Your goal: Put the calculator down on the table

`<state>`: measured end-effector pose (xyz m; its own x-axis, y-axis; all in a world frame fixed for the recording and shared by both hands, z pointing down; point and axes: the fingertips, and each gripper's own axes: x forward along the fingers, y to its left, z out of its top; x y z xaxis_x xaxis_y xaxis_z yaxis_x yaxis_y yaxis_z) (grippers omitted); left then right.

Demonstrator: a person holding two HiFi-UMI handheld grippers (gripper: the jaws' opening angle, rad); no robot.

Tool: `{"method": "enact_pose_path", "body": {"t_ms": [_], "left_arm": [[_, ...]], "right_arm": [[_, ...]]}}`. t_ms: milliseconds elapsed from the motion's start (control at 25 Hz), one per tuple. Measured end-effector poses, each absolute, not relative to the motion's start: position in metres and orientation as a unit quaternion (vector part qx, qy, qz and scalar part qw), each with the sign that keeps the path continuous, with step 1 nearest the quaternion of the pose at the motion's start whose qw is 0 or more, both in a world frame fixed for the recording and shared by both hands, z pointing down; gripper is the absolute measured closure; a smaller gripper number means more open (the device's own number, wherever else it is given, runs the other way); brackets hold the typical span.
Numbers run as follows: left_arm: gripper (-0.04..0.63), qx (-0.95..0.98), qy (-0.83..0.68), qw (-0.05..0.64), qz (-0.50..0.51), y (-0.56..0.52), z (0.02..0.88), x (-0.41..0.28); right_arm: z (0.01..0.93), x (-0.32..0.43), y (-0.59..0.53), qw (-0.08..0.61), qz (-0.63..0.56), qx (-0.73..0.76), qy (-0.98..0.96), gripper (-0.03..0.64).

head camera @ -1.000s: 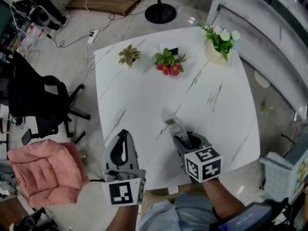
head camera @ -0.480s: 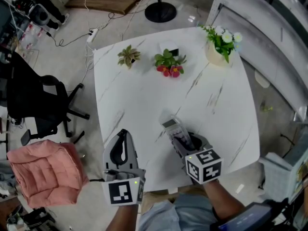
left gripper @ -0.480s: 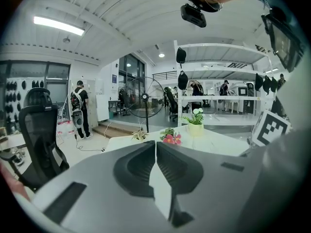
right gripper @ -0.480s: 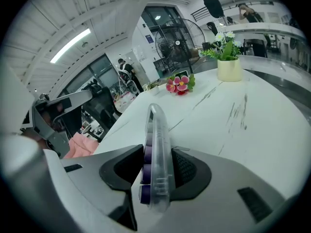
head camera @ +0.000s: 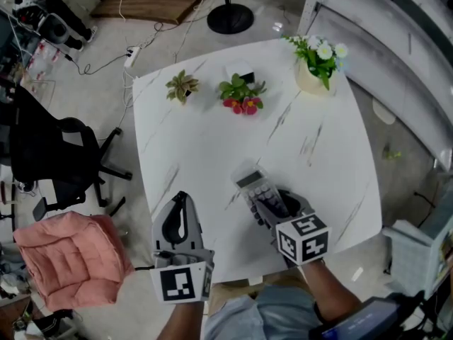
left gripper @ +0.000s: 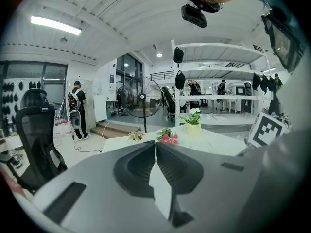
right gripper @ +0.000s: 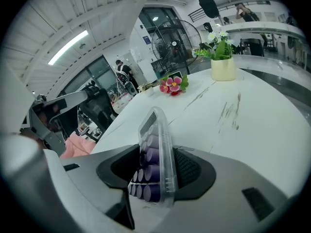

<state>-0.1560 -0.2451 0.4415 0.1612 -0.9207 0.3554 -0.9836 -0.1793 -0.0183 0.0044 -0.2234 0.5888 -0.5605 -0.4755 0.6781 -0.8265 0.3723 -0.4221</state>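
– Right tool [head camera: 263,202], nearest me and low over the front of the tabletop [head camera: 205,140]: its jaws are opening with the calculator [head camera: 255,187] between them. In the right gripper view the calculator [right gripper: 154,152] stands on its long edge, leaning on one pad, with a dark gap at the other. I read that as a released grip, not a squeeze.

– Why is it pitched down like that?

– To bring the calculator's lower end close to the marble, so it has little way to drop once the pads are off. I cannot tell whether it touches the tabletop yet. Its display end points away from me, its purple keys toward the tool.

– And your other hand?

– Left tool [head camera: 181,202] hangs just beside the right one at the tabletop's near left corner, jaws together on nothing. The left gripper view shows the two faces meeting along a thin seam. By my judgement it has no part in this step, so it is parked out of the set-down spot.

– What lies beyond?

– White marble, room enough to lay the calculator flat. Along the far edge, well apart from both tools, are a small leafy plant [head camera: 181,86], a red-flowered plant [head camera: 241,95] and a cream pot of white flowers [head camera: 316,61]. On the floor to the left is a black office chair [head camera: 49,151].
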Motion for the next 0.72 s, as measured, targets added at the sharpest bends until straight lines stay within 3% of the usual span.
{"method": "enact_pose_path", "body": {"t_ms": [320, 720], "left_arm": [[0.581, 0.756, -0.629, 0.106, 0.144, -0.244, 0.437, -0.154], [0.581, 0.758, -0.633, 0.094, 0.128, -0.234, 0.415, -0.158]], "right_arm": [[0.600, 0.015, -0.228, 0.224, 0.391, 0.408, -0.794, 0.360], [0.572, 0.016, -0.235, 0.200, 0.361, 0.421, -0.807, 0.367]]}}
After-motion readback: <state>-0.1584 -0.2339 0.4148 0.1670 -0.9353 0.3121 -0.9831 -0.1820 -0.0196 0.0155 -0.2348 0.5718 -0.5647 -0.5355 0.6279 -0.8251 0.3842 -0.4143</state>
